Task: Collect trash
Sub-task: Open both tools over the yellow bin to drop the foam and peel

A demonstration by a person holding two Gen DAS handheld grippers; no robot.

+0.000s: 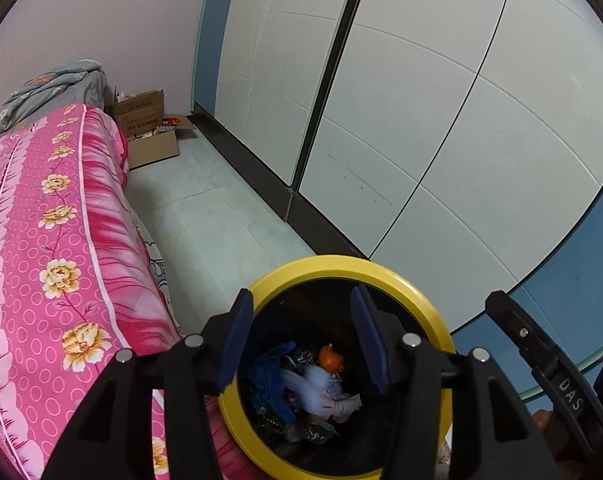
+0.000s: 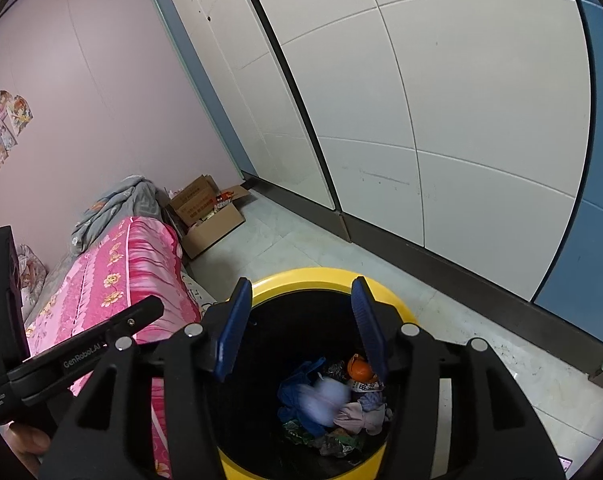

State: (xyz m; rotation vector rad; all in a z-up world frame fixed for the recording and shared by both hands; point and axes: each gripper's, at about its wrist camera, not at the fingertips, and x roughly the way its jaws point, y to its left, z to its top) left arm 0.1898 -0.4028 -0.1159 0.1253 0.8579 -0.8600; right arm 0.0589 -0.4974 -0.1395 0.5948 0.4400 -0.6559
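A black trash bin with a yellow rim (image 1: pixel 417 292) (image 2: pixel 301 278) stands on the floor beside the bed. Inside lie blue cloth (image 1: pixel 269 376) (image 2: pixel 297 392), an orange peel (image 1: pixel 330 357) (image 2: pixel 359 367), wrappers and pale crumpled paper (image 1: pixel 341 400) (image 2: pixel 361 416). A blurred whitish piece (image 1: pixel 315 386) (image 2: pixel 325 398) shows in mid-air inside the bin. My left gripper (image 1: pixel 299 336) is open and empty over the bin's mouth. My right gripper (image 2: pixel 301 332) is open and empty over the bin too. The right gripper's body (image 1: pixel 541 364) shows at the left wrist view's right edge.
A bed with a pink flowered cover (image 1: pixel 53 248) (image 2: pixel 117 276) lies left of the bin. Cardboard boxes (image 1: pixel 149 132) (image 2: pixel 209 212) stand at the far wall. White wardrobe doors (image 1: pixel 421 120) (image 2: pixel 421 120) run along the right. Pale floor tiles (image 1: pixel 205 216) lie between.
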